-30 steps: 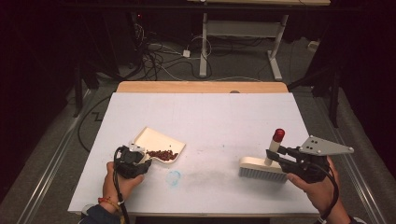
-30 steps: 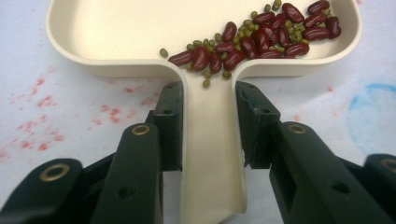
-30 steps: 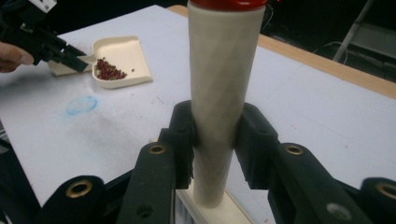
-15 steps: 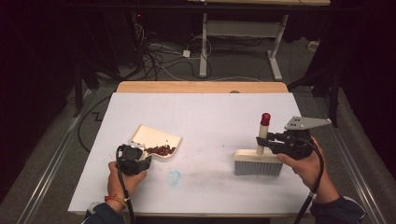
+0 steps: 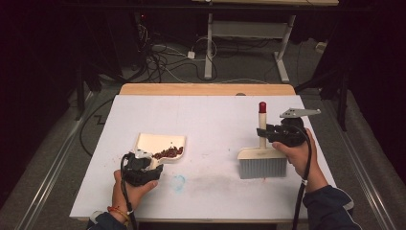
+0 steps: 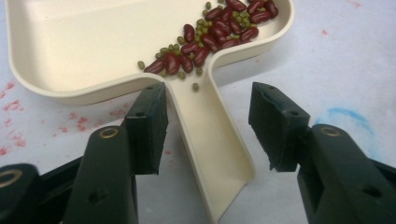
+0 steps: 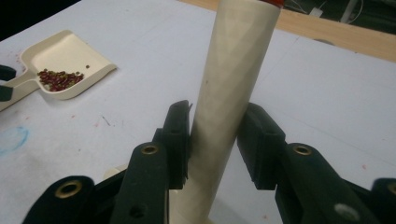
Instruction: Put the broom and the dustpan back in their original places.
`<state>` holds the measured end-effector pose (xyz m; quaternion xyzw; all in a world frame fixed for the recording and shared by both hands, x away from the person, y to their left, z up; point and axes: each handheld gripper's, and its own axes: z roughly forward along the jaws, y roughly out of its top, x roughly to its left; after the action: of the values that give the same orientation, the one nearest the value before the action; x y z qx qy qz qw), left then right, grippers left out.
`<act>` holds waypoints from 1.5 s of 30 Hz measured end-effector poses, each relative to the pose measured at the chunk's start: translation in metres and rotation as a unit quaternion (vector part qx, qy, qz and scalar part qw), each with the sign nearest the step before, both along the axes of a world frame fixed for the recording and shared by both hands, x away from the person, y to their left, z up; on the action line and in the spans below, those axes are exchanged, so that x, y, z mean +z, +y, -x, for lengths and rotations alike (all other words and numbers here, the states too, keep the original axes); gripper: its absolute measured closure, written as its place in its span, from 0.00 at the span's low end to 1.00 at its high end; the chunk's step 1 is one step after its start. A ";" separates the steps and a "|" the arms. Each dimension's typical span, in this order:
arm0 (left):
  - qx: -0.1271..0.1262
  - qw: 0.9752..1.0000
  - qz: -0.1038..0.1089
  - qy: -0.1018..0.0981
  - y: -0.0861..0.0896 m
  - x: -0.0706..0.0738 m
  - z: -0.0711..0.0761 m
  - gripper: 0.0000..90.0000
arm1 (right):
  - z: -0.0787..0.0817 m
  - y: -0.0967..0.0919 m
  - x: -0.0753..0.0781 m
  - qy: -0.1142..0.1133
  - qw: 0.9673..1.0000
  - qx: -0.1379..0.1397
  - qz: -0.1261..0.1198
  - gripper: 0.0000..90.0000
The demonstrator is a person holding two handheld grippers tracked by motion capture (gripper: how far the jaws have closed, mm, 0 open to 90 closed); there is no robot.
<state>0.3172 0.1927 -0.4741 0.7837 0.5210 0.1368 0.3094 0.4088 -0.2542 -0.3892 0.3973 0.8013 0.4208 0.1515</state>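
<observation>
The cream plastic dustpan (image 6: 116,51) of beans (image 6: 210,35) is set flat on the white tabletop (image 5: 210,120), its handle between the released left hand-held gripper (image 6: 208,123), whose jaws have just been opening. The cream bristle brush (image 5: 262,160) is stood upright; around its handle the right hand-held gripper (image 7: 215,144) has just been loosening, one pad clear.

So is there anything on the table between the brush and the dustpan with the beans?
Nothing visible. The brush stands at the table's right, the dustpan with its beans at the left, and bare white table lies between, marked with faint smudges.
</observation>
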 end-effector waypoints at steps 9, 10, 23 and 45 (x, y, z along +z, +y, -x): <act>-0.031 0.998 -0.001 -0.047 -0.001 0.008 0.010 0.44 | -0.025 0.009 -0.025 -0.003 0.998 -0.052 0.047 0.68; -0.036 0.998 -0.004 -0.059 0.000 0.010 0.011 0.43 | -0.027 0.010 -0.027 -0.001 0.997 -0.055 0.046 0.68; -0.076 0.988 -0.027 -0.128 0.001 0.015 0.018 0.29 | -0.035 0.007 -0.035 -0.022 0.993 -0.103 0.047 0.65; -0.087 0.987 -0.034 -0.129 0.006 0.012 0.016 0.28 | -0.012 0.015 -0.013 -0.098 0.992 -0.071 0.020 0.38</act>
<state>0.3016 0.1987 -0.4624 0.8122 0.4014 0.2265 0.3578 0.4204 -0.2390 -0.4026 0.4067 0.7606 0.4298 0.2672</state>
